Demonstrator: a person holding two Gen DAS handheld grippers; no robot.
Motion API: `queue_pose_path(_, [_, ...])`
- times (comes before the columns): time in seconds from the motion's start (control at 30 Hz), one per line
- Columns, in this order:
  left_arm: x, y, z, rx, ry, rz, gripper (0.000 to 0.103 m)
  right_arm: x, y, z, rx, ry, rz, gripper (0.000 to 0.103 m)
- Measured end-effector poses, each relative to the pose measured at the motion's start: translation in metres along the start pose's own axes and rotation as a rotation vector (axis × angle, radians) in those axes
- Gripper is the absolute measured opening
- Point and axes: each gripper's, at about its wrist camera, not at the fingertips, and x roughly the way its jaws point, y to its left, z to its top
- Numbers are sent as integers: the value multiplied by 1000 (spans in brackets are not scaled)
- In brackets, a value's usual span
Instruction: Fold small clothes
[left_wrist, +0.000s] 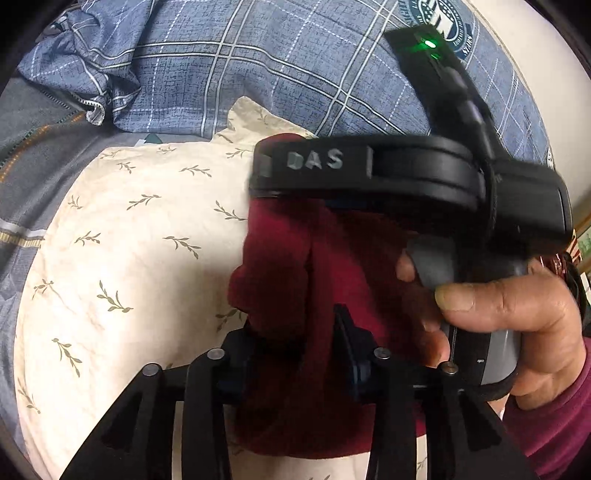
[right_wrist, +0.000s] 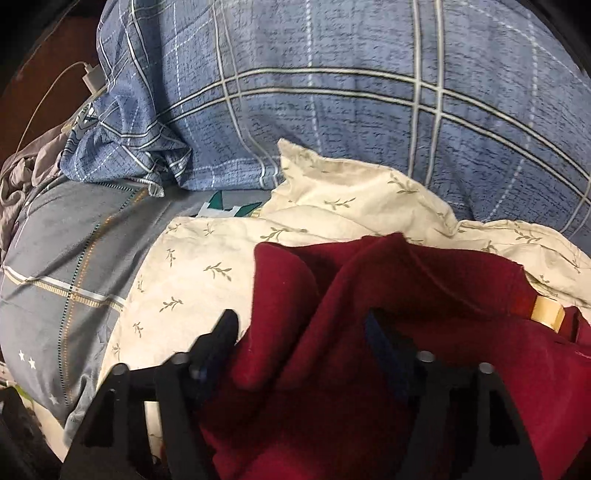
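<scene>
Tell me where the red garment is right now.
The red garment lies bunched on the cream leaf-print cloth, lower centre in both wrist views, between both grippers' jaws.

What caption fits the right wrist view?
Right gripper straddling bunched dark red garment on a cream leaf-print pillow, blue plaid bedding behind.

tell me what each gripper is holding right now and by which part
Both grippers have the dark red garment bunched between their fingers: left gripper, right gripper. Which part of it, hem or sleeve, cannot be told.
</scene>
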Motion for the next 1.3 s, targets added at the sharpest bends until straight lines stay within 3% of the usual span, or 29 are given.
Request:
queue_pose_path(0.23, [3,-2,-1,16,-12,33,52,-18,-17,-5,58,-43,136,26])
queue_pose_path(0.37, [1,-5,-2,27,-15,47,53,-35,-26,-10,98,-76,210,17])
queue_pose_path(0.4, [-1,-6,-3,28,-20,49,47,-39,-26,-11,98,-85,219,15])
queue_pose_path(0.43, [-5,-9,-4,33,-27,42,33,-43,-28,-13,99,-94,226,15])
queue_pose_path(0.53, [-23,-25,-10,75,-78,40,21,-62,-34,-19,105,-126,250,13])
queue_pose_path(0.73, [-55,-88,-20,187,-153,31,19,-128,-69,-33,122,-219,304,13])
queue_pose_path(0.97, [-58,-180,-41,348,-135,-17,18,-191,-145,-76,200,-311,287,13])
queue_pose_path(1.1, [-38,-229,-55,438,-98,-30,18,-198,-194,-101,295,-325,272,13])
queue_pose_path(1.3, [7,-270,-77,480,-19,-29,17,-179,-253,-137,443,-314,255,13])
